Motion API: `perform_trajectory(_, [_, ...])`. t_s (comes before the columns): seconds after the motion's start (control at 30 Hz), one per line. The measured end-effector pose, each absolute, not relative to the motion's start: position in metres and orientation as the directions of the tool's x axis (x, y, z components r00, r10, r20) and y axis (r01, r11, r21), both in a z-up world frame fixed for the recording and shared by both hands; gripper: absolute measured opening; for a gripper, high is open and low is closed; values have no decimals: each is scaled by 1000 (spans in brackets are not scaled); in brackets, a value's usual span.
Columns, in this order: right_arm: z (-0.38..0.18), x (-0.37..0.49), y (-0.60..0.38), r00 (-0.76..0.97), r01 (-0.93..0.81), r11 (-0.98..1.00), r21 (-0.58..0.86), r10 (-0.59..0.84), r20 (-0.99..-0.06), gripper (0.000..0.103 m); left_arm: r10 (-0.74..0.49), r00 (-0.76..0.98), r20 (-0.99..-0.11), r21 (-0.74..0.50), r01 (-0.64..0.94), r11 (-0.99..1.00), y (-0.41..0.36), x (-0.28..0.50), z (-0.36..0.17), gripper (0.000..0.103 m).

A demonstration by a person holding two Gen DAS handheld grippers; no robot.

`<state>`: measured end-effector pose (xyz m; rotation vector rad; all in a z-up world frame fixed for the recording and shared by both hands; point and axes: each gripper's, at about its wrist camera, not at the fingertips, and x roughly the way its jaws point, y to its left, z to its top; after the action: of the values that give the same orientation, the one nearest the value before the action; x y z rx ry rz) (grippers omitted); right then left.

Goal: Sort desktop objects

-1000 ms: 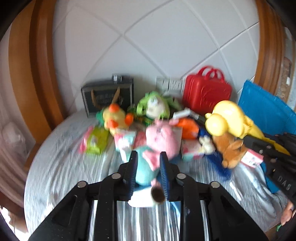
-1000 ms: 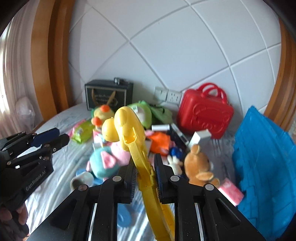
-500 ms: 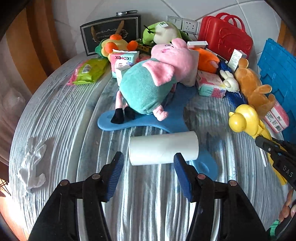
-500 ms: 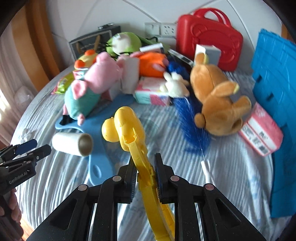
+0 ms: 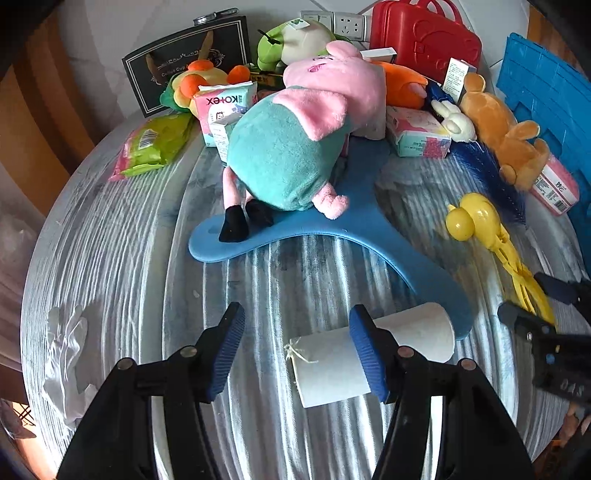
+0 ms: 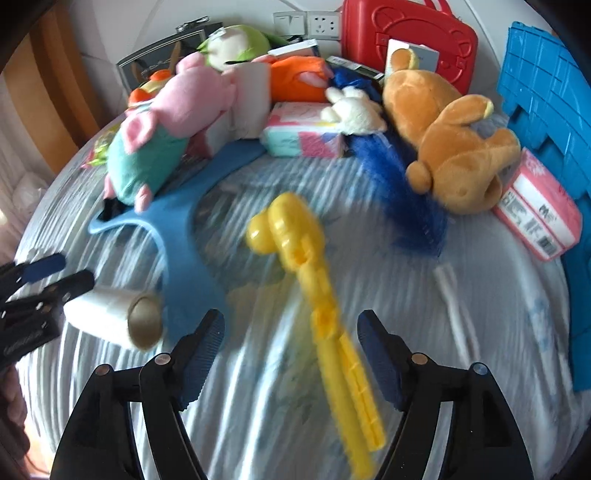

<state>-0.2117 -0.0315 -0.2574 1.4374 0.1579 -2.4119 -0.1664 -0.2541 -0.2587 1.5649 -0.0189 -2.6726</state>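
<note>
My left gripper (image 5: 297, 343) is open and empty above the striped bed cover (image 5: 110, 258). A white paper roll (image 5: 402, 343) lies on its side behind the right finger; it also shows in the right wrist view (image 6: 110, 317). My right gripper (image 6: 291, 350) is open. A yellow duck-headed clamp toy (image 6: 317, 295) lies between its jaws, blurred, touching neither finger; it also shows in the left wrist view (image 5: 480, 229). A pink and teal pig plush (image 5: 295, 144) lies on a blue curved board (image 5: 369, 229).
Behind are a brown bear plush (image 6: 450, 147), blue brush (image 6: 402, 184), tissue packs (image 6: 303, 133), pink pack (image 6: 535, 218), red case (image 6: 406, 33), green plush (image 5: 295, 40), dark box (image 5: 184, 77) and green packet (image 5: 155, 144). A blue crate (image 6: 546, 103) stands right. A white glove (image 5: 66, 362) lies left.
My left gripper let go of the paper roll and then shifted left of it. My right gripper has opened and released the yellow toy, which now lies on the cover.
</note>
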Motion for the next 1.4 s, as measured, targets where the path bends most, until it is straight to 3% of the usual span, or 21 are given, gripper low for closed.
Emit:
perform_trajectory(0.1, [-258,-184,-46,-420,359,-930,82,-239,-876,72,-16,-489,-872,20,-3,-1000,-257,-167,-263,58])
perform_trajectory(0.17, [-263,-168,-58,-400,373,-922,102,-259,-879,59,0,-490,-871,19,-33,-999,-256,-165,-264,58])
perform_trajectory(0.2, [-265,-162,-64,-388,380,-918,114,-270,-881,57,7,-492,-870,19,-48,-999,-255,-164,-265,58])
perform_trajectory(0.4, [-285,-168,-99,-400,340,-929,146,-283,-872,54,40,-483,-875,35,-144,-989,-256,-142,-263,58])
perform_trajectory(0.77, [-243,-168,-78,-513,234,-969,83,-195,-836,53,240,-453,-859,-139,-245,-960,-230,-124,-243,58])
perform_trajectory(0.97, [-233,-162,-47,-523,179,-984,27,-118,-844,54,212,-355,-910,-124,-253,-959,-197,-130,-278,58])
perform_trajectory(1.0, [-233,-163,-45,-523,179,-984,22,-114,-845,54,197,-351,-915,-115,-240,-964,-196,-132,-284,50])
perform_trajectory(1.1, [-235,-167,-43,-520,197,-980,6,-109,-847,54,194,-384,-902,-121,-207,-971,-201,-135,-287,45])
perform_trajectory(1.4, [-262,-196,-69,-481,292,-956,-6,-142,-865,54,103,-496,-862,-32,-151,-988,-214,-156,-269,45])
